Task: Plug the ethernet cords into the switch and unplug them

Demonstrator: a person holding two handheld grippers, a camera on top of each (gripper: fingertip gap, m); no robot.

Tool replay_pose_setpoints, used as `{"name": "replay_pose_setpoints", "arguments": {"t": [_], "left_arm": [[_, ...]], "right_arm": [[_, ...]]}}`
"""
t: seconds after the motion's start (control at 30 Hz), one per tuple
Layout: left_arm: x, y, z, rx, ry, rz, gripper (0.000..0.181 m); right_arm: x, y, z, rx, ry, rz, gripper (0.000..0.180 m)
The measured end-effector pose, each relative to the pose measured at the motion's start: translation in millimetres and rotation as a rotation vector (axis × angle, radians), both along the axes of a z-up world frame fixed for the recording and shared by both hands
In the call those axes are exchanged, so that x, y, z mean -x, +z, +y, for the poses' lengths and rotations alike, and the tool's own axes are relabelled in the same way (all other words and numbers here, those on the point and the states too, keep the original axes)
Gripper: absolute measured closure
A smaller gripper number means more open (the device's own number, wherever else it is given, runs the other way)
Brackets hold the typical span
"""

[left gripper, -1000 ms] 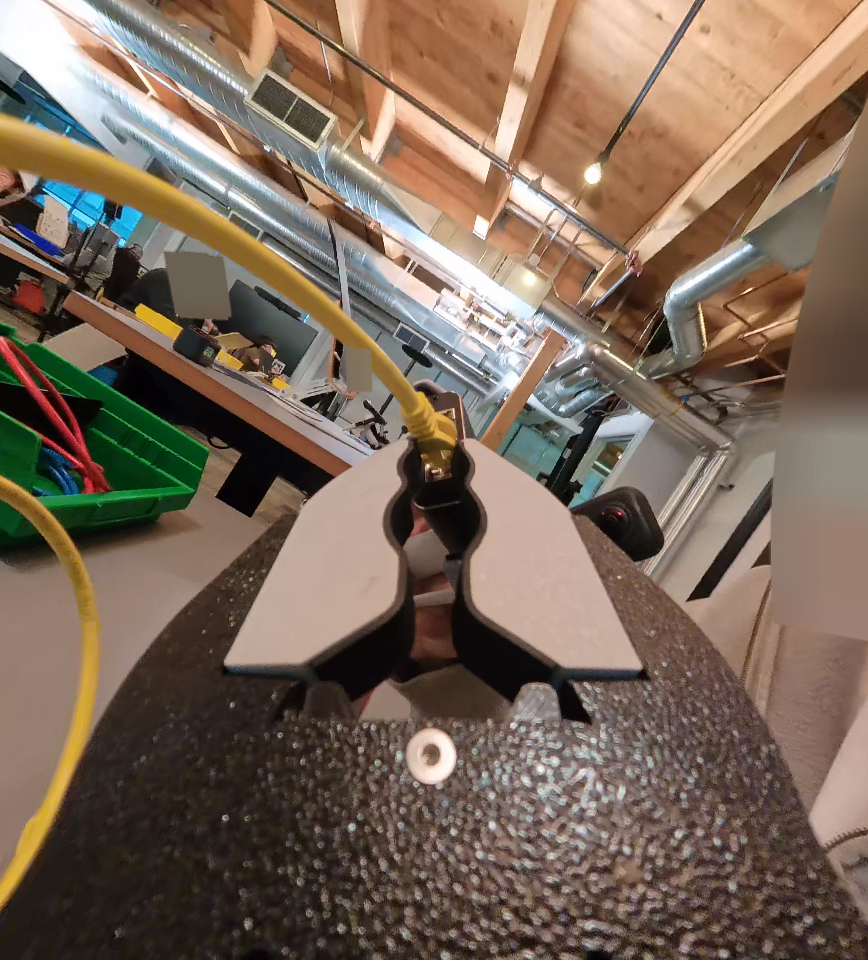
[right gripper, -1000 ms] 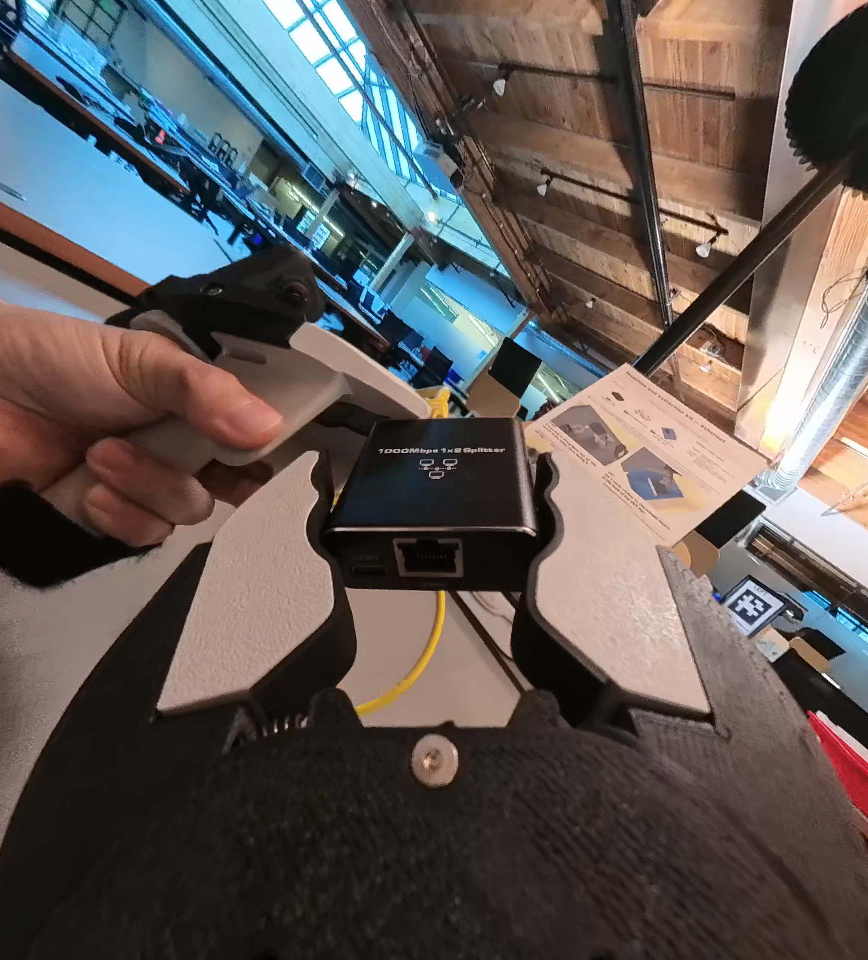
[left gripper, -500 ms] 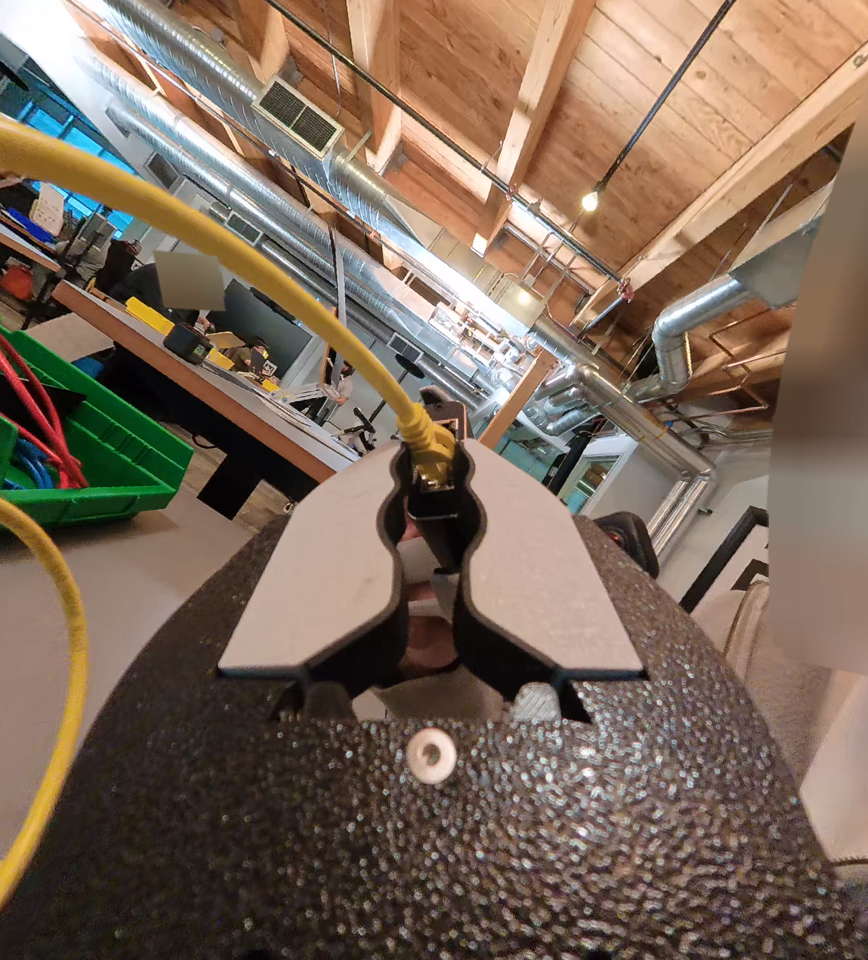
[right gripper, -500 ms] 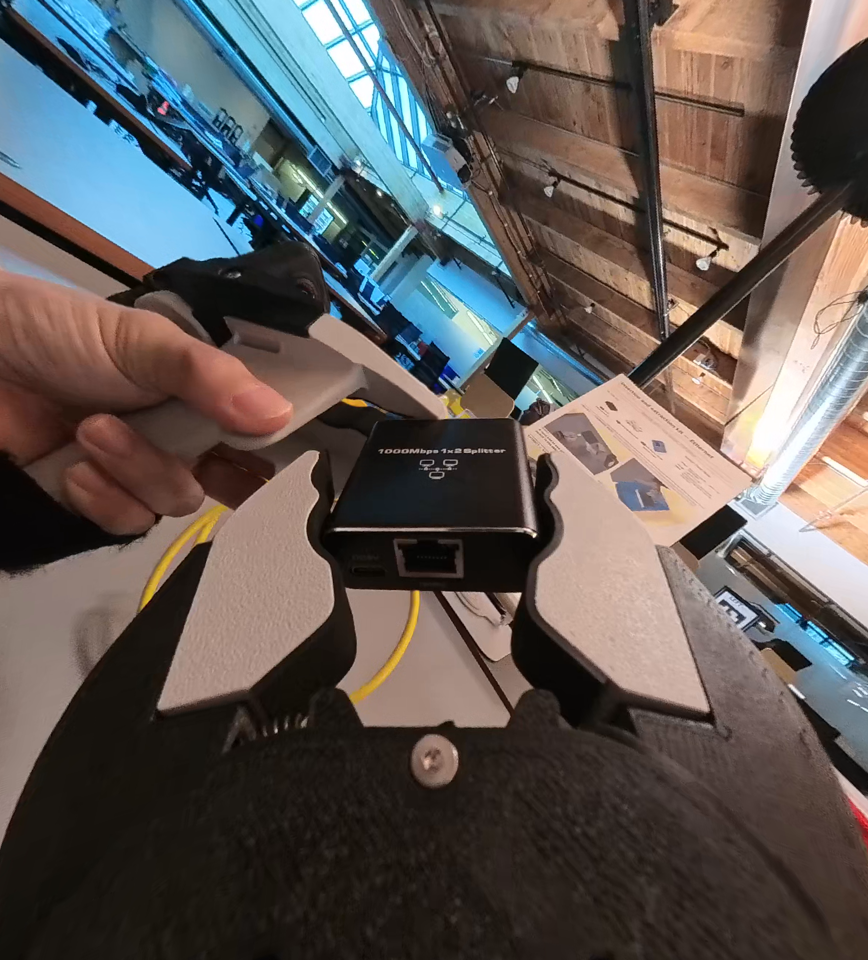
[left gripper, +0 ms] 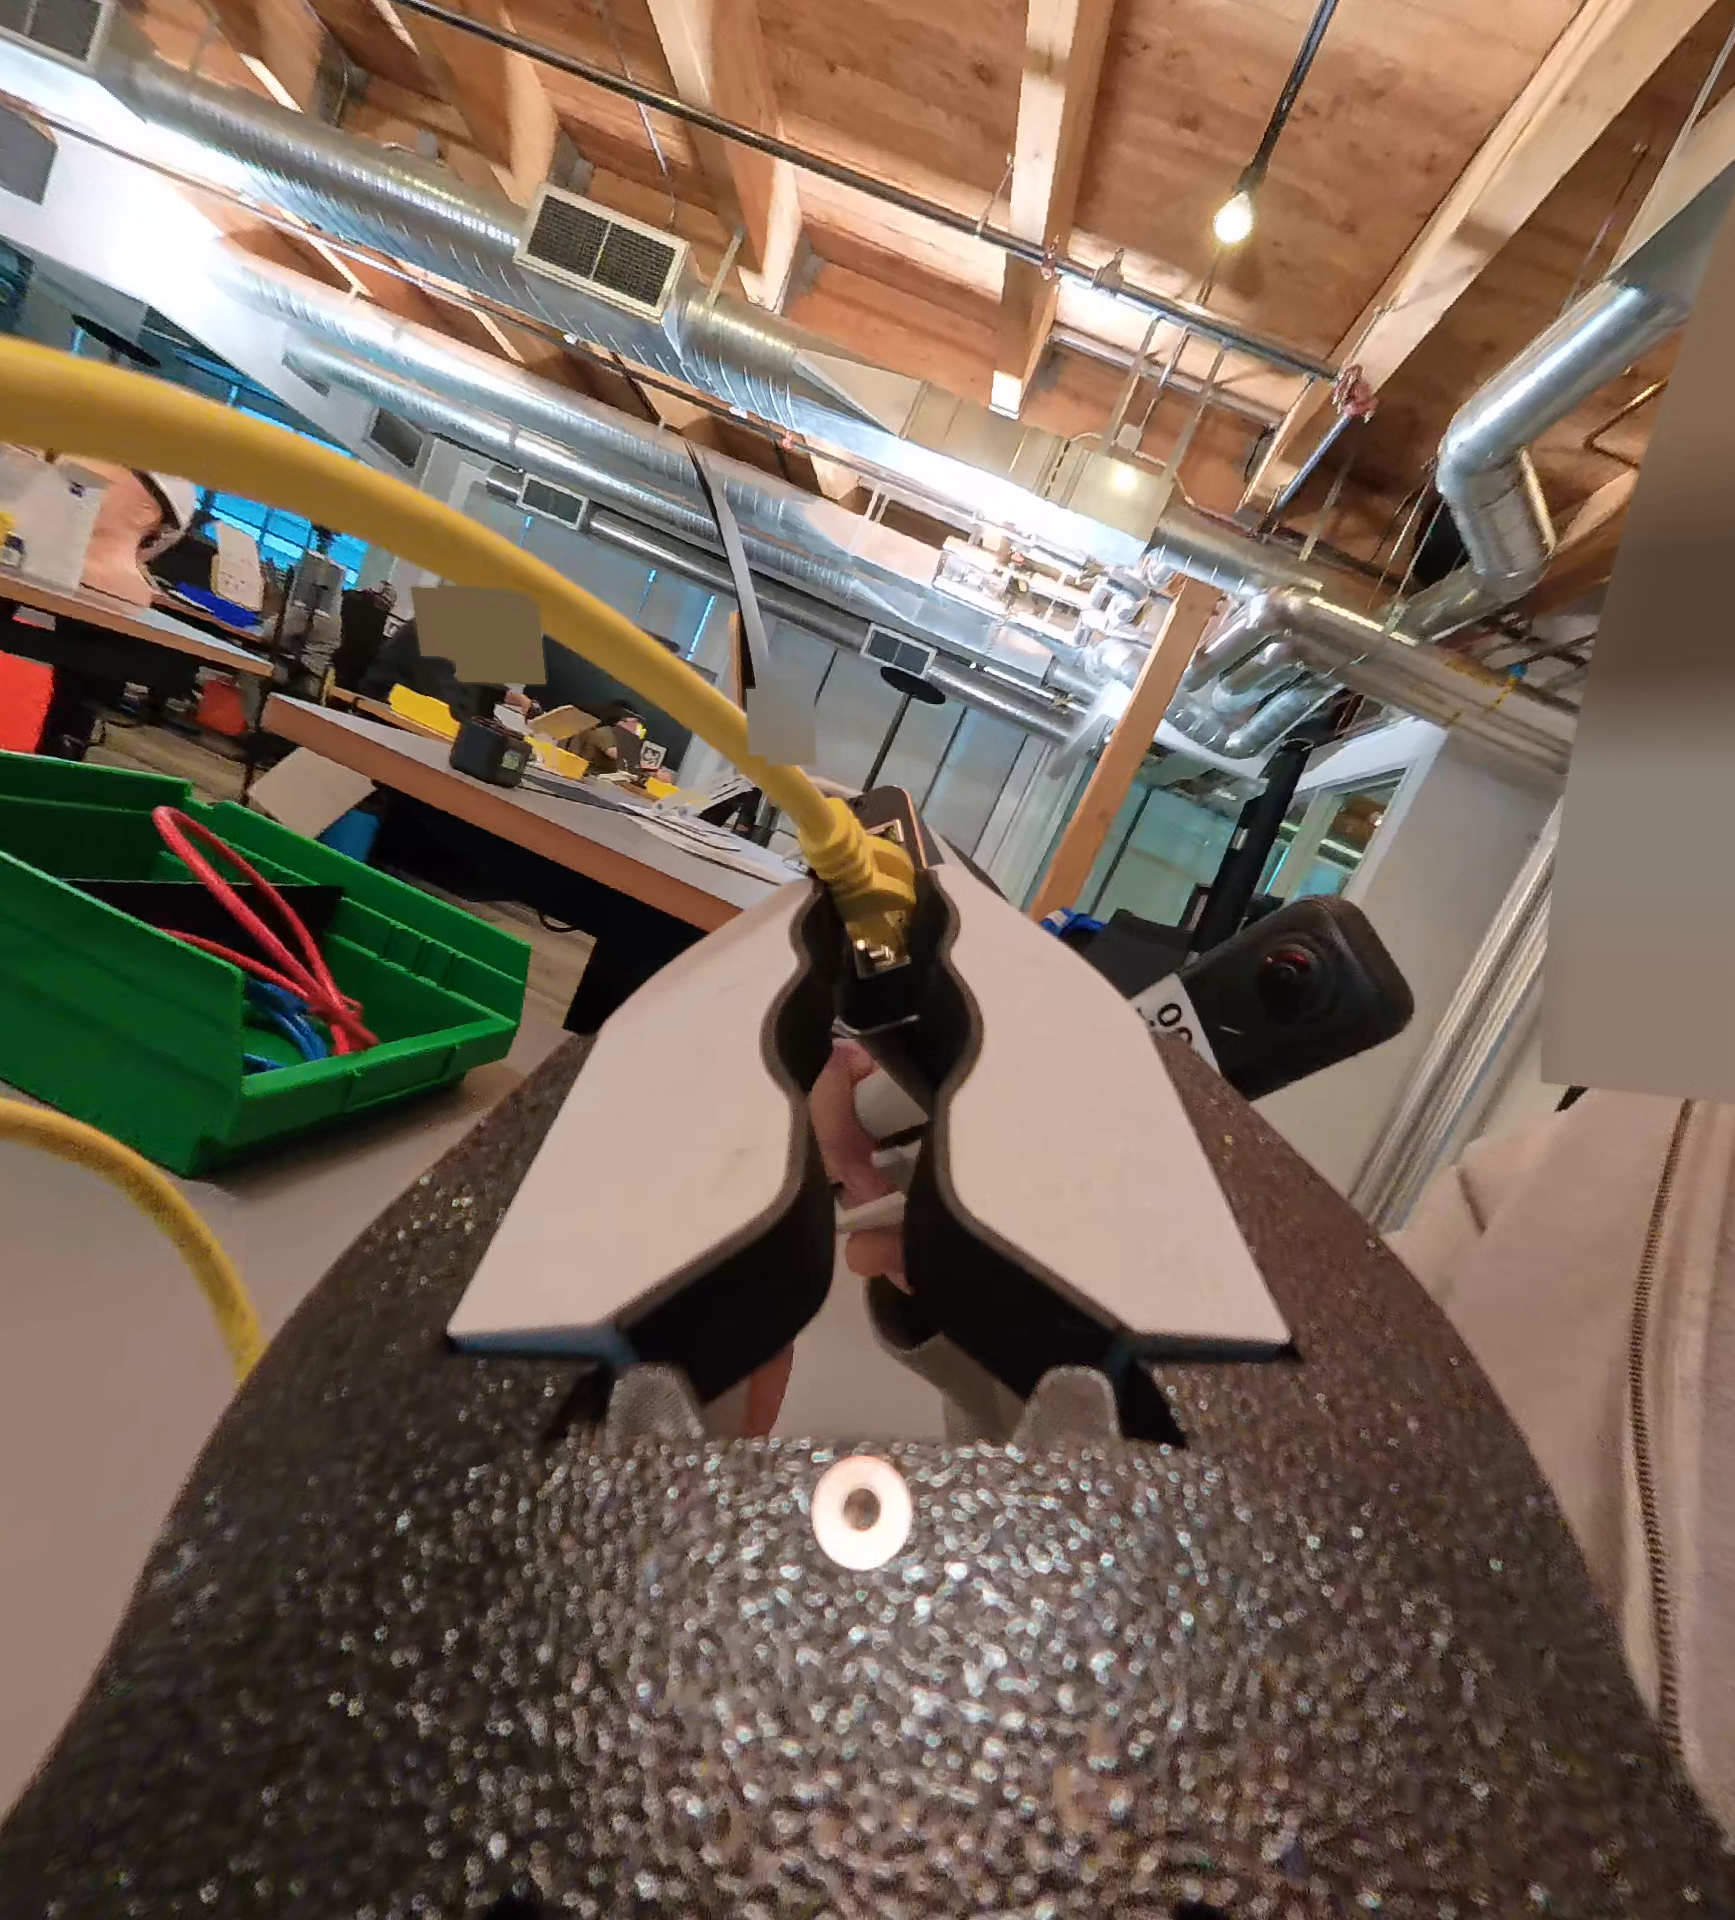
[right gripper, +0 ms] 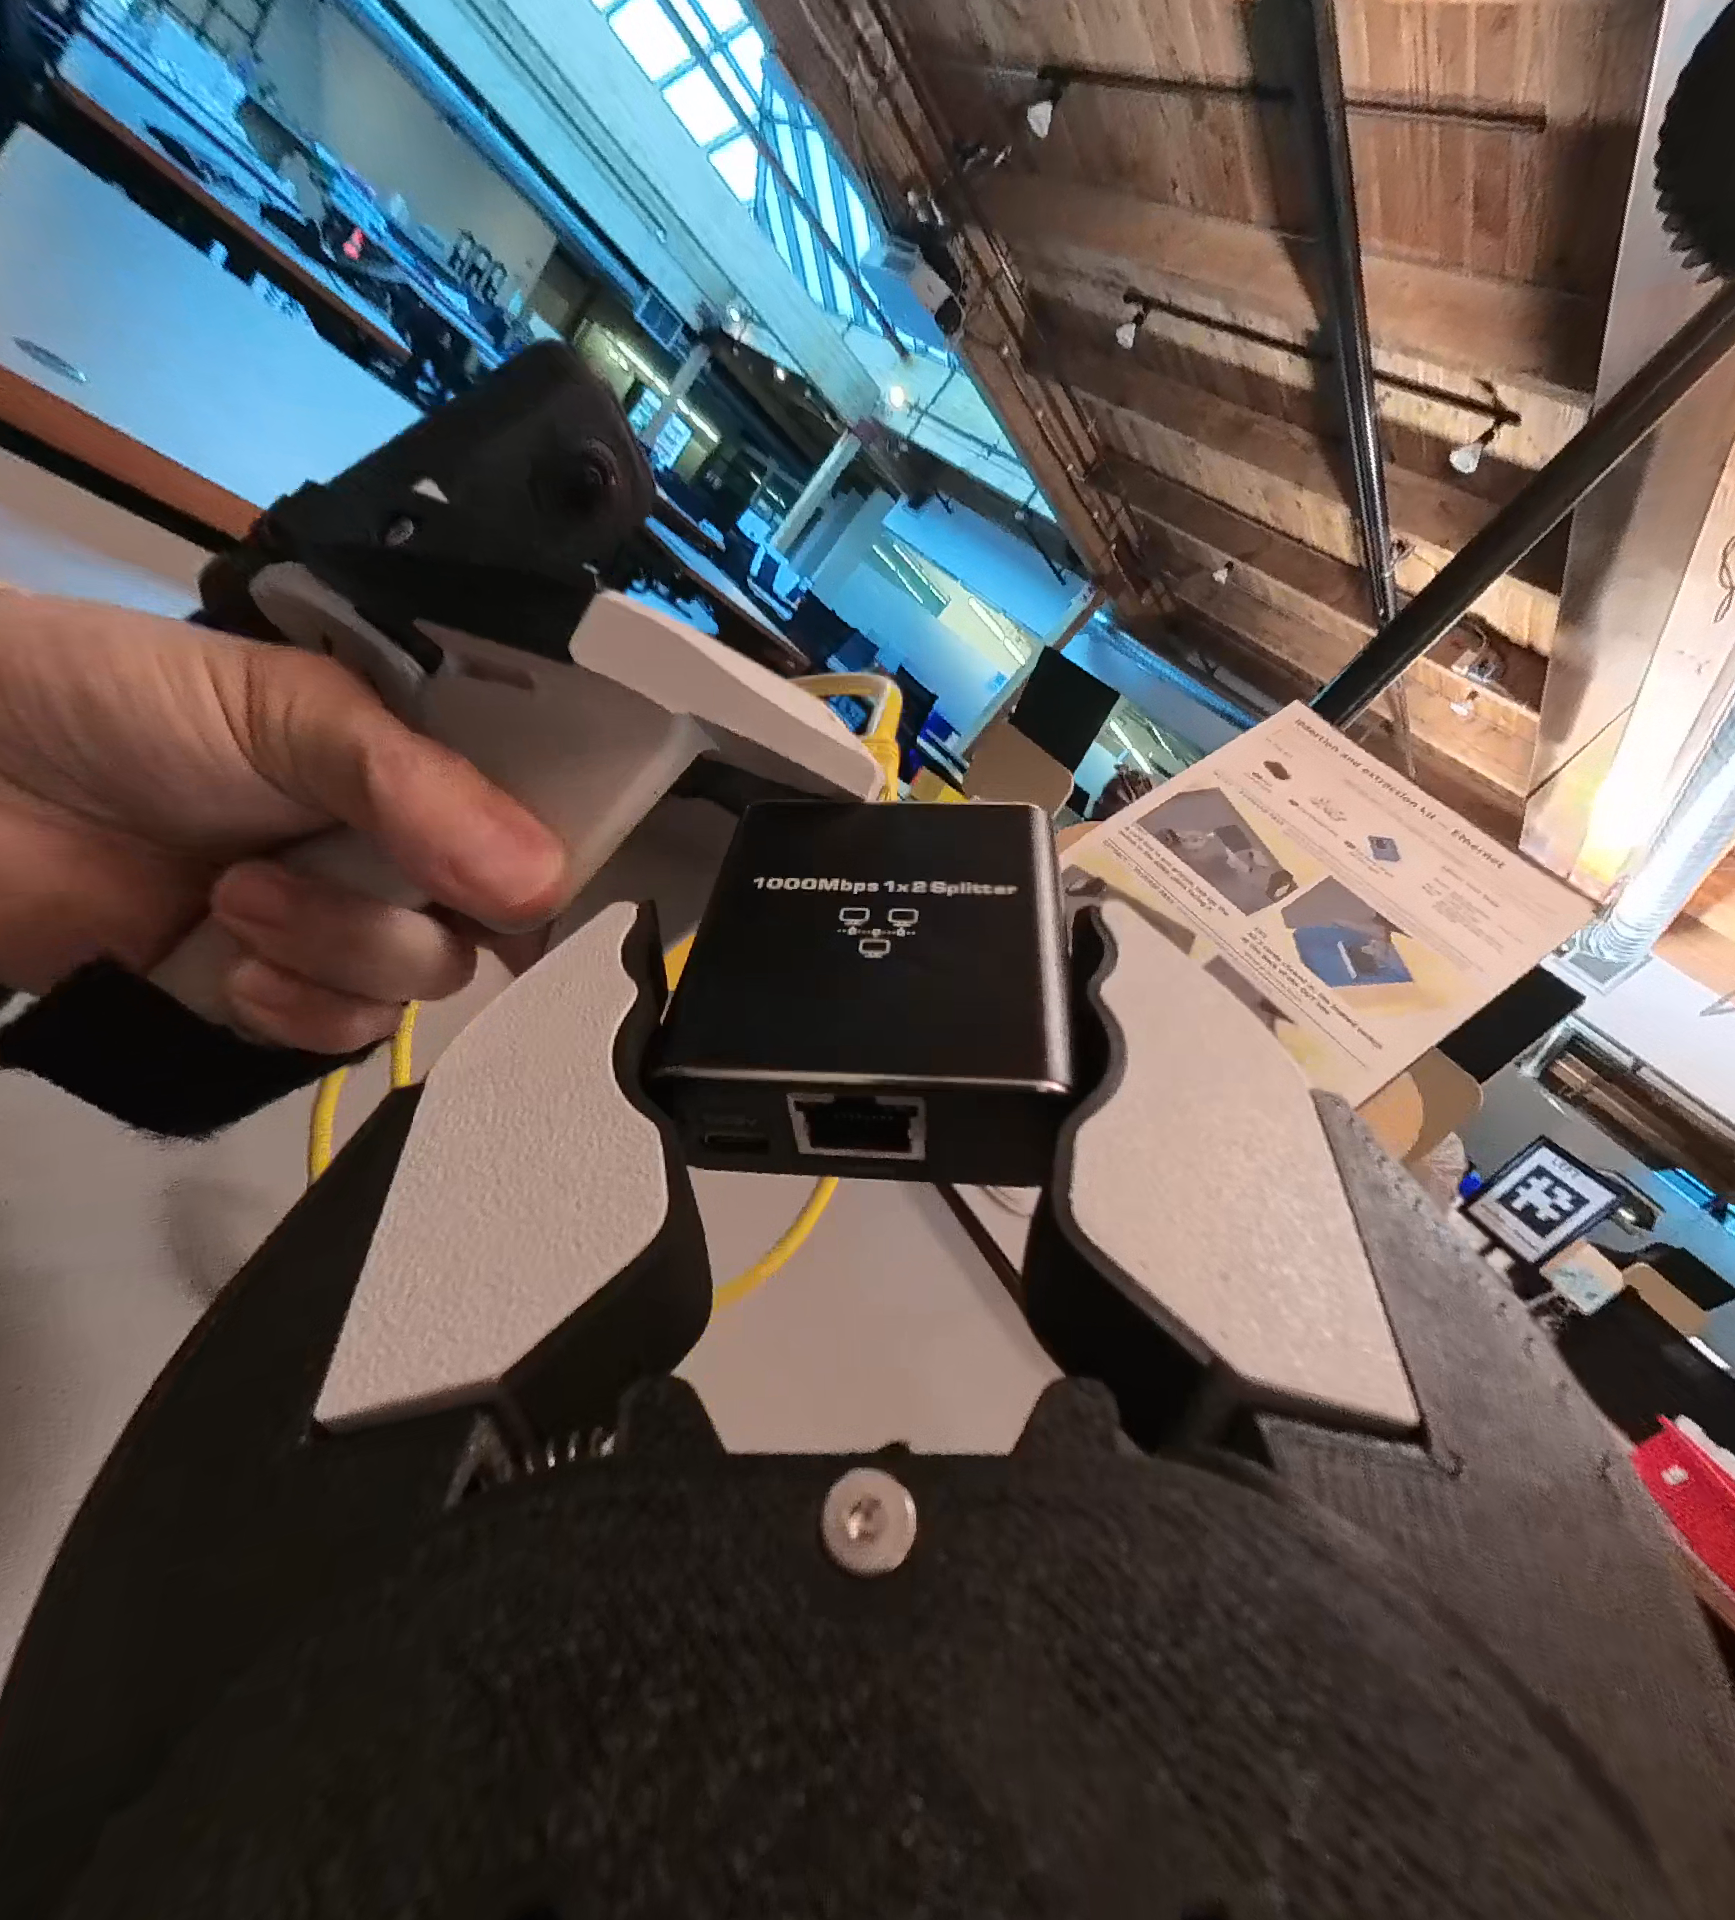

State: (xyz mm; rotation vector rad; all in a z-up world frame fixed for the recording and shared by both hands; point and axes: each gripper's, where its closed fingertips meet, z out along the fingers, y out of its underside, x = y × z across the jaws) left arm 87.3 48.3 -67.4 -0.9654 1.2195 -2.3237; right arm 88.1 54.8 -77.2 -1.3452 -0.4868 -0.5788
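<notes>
Ethernet cord (left gripper: 489,540) plug pinched in left tool (left gripper: 868,935) — pointing away; right tool (right gripper: 868,997) clamps switch (right gripper: 873,966), port facing camera.

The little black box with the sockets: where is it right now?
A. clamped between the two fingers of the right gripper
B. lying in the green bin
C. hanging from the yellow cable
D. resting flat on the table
A: the black box sits squeezed between the right gripper fingers, off the table.
</notes>
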Motion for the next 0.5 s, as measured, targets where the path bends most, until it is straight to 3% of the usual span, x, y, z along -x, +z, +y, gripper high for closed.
{"name": "replay_pose_setpoints", "arguments": {"t": [0.23,0.5], "left_arm": [[-0.8,1.0,1.6,-0.06,0.043,-0.029,0.168],[-4.5,3.7,4.3,0.15,-0.025,-0.013,0.169]], "right_arm": [[-2.5,-2.5,2.6,-0.004,-0.008,0.037,0.103],[-4.8,-0.3,4.5,-0.026,-0.047,0.056,0.103]]}}
